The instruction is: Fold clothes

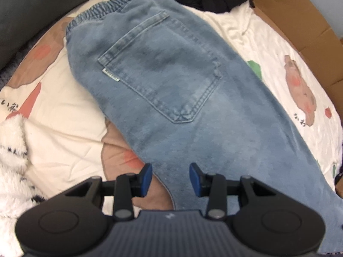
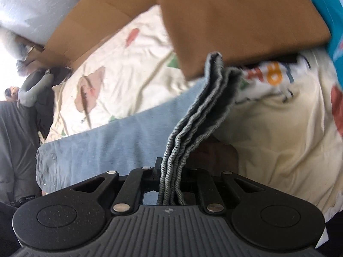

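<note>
The jeans [image 1: 171, 90] lie flat on the printed bedsheet [image 1: 64, 98], back pocket [image 1: 158, 70] up and elastic waistband [image 1: 103, 10] at the far end from the left gripper [image 1: 170, 180]. Its blue pads [image 1: 146, 180] stand apart with nothing pinched; denim passes beneath and beyond the gap, probably so this hand can steady the seat while the other end is carried over.

The right gripper [image 2: 169, 184] has its fingers pressed together on the bunched leg hems [image 2: 193, 124], whose grey layered edges rise out from between the fingers. Gathering all layers in one pinch would let both legs fold as one.

Only the left wrist view shows the waistband, the pocket and a fluffy white garment [image 1: 12, 154] left of the fingers. Only the right wrist view shows the pinch itself, the leg [image 2: 107, 132] stretching away left of the fingers, and a brown folded garment [image 2: 235, 21] ahead of them.
</note>
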A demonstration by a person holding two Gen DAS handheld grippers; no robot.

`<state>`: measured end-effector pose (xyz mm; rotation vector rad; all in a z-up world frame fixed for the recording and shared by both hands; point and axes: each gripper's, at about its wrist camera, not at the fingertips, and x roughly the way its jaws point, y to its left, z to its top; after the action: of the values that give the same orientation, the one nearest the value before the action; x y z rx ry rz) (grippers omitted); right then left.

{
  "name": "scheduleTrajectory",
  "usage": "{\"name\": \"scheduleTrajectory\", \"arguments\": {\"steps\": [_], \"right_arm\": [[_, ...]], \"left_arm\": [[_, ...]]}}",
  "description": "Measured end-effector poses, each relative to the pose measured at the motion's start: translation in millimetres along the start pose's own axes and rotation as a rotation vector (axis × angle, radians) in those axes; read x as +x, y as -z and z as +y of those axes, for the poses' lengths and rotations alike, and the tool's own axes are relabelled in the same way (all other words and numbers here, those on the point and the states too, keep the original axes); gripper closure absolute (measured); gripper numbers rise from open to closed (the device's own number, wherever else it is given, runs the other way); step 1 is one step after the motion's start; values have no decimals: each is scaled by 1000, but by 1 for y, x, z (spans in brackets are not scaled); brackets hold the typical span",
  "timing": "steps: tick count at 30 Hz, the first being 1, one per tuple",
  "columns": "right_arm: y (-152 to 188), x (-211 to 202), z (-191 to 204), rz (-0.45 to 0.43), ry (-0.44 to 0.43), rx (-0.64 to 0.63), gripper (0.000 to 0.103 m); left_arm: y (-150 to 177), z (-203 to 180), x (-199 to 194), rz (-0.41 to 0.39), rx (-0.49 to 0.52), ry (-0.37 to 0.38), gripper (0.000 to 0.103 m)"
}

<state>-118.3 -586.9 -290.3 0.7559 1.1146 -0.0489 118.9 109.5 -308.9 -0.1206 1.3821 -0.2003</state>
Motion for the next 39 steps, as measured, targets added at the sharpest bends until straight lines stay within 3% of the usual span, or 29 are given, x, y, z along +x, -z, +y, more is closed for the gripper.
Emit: {"name": "scheduleTrajectory", "arguments": {"steps": [8, 16, 22, 32, 39], "right_arm": [[-24, -31, 58, -20, -43, -88, 94], [-57, -60, 126, 49, -92, -255, 94], [-80, -85, 175, 90, -124, -294, 94], [-77, -111, 279, 134, -166, -435, 94], [-64, -120, 325, 77, -165, -452, 93]], "left_arm": [[-5, 7, -28, -2, -40, 14, 62], [0, 18, -53, -13, -58, 27, 62], [10, 29, -65, -31, -99, 67, 62], [26, 10, -50, -4, 0, 138, 62], [27, -19, -31, 27, 158, 183, 62]]}}
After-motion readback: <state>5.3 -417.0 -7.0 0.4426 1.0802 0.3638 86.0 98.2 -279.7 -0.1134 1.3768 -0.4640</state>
